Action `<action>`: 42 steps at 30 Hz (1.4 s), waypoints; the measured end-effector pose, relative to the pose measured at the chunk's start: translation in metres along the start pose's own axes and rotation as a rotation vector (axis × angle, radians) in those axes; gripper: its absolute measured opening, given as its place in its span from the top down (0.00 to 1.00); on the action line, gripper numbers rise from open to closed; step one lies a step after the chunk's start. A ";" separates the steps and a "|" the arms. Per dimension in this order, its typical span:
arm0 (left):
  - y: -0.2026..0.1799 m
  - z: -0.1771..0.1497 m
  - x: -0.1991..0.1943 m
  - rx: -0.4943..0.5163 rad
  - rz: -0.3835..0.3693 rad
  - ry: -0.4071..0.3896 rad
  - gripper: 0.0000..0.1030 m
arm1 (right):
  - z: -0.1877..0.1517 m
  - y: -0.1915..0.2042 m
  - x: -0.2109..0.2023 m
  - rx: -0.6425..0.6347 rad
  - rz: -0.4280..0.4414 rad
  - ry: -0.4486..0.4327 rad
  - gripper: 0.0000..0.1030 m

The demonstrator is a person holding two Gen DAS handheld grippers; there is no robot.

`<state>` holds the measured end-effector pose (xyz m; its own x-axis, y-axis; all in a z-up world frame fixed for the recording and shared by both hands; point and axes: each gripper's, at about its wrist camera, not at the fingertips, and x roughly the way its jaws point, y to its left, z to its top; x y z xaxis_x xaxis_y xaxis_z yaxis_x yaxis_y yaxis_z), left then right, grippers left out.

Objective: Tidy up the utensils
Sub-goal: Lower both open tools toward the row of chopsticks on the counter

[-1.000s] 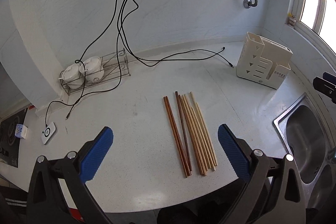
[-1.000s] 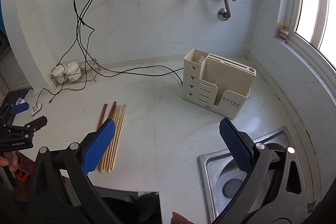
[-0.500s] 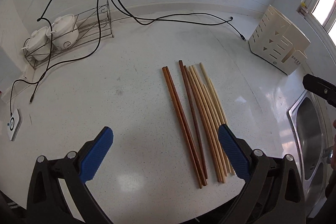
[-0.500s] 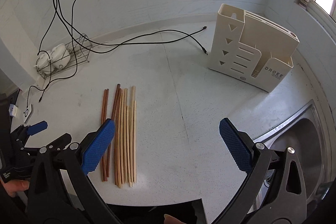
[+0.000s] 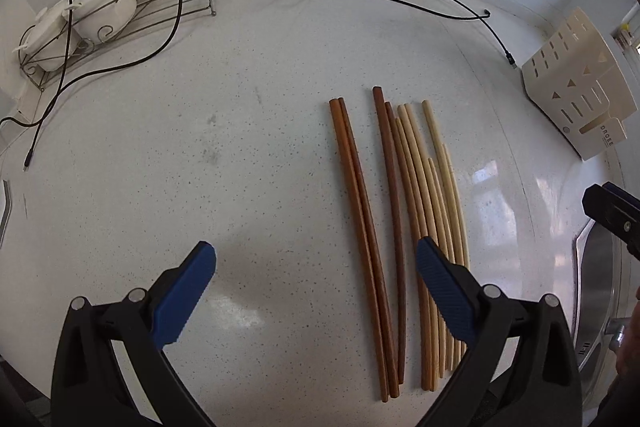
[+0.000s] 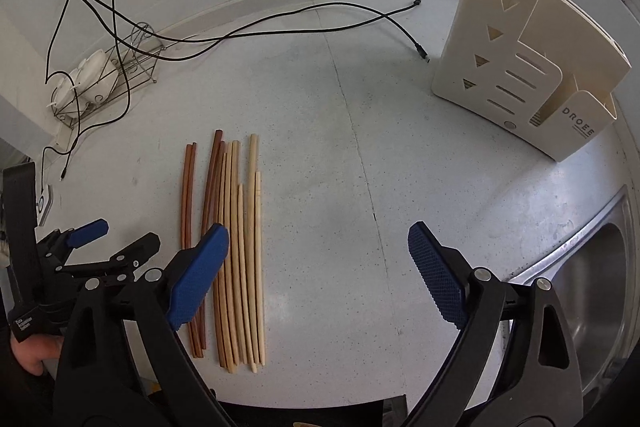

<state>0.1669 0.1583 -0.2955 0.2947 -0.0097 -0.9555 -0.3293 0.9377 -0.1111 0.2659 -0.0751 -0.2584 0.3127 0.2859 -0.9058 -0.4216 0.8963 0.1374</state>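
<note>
Both jaws apart, right narrowing, empty; chopsticks [image 5: 384, 227] partly between left pair.

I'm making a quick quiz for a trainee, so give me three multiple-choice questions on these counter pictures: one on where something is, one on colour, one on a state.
1. Where does the cream utensil holder stand?
A. Inside the sink
B. On the counter, right of the chopsticks
C. In the wire rack

2. What colours are the chopsticks?
A. All black
B. Dark brown and pale tan
C. Red and green

3. How are the chopsticks lying?
A. Flat on the counter, side by side
B. Upright in the holder
C. Clamped in a gripper

Answers:
1 B: in the right wrist view the holder sits on the counter, right of the chopsticks and clear of the sink.
2 B: the sticks on the left of the row are dark brown, the others pale tan.
3 A: they lie flat in a row and neither gripper is pressing on them.
</note>
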 end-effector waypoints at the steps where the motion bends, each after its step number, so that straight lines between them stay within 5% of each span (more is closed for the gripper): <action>1: 0.002 0.001 0.004 -0.013 0.000 0.016 0.05 | 0.000 -0.002 0.004 -0.008 -0.005 0.009 0.16; 21: 0.000 0.022 0.046 0.000 0.120 0.138 0.08 | -0.003 0.008 0.009 -0.148 -0.045 0.013 0.18; 30: 0.006 0.030 0.060 -0.025 0.133 0.166 0.08 | -0.012 0.024 0.029 -0.187 -0.011 0.079 0.19; 42: 0.015 0.028 0.062 -0.035 0.110 0.173 0.08 | -0.019 0.046 0.061 -0.237 -0.083 0.164 0.37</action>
<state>0.2055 0.1816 -0.3484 0.0974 0.0300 -0.9948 -0.3831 0.9236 -0.0097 0.2497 -0.0229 -0.3144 0.2207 0.1386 -0.9654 -0.5934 0.8047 -0.0202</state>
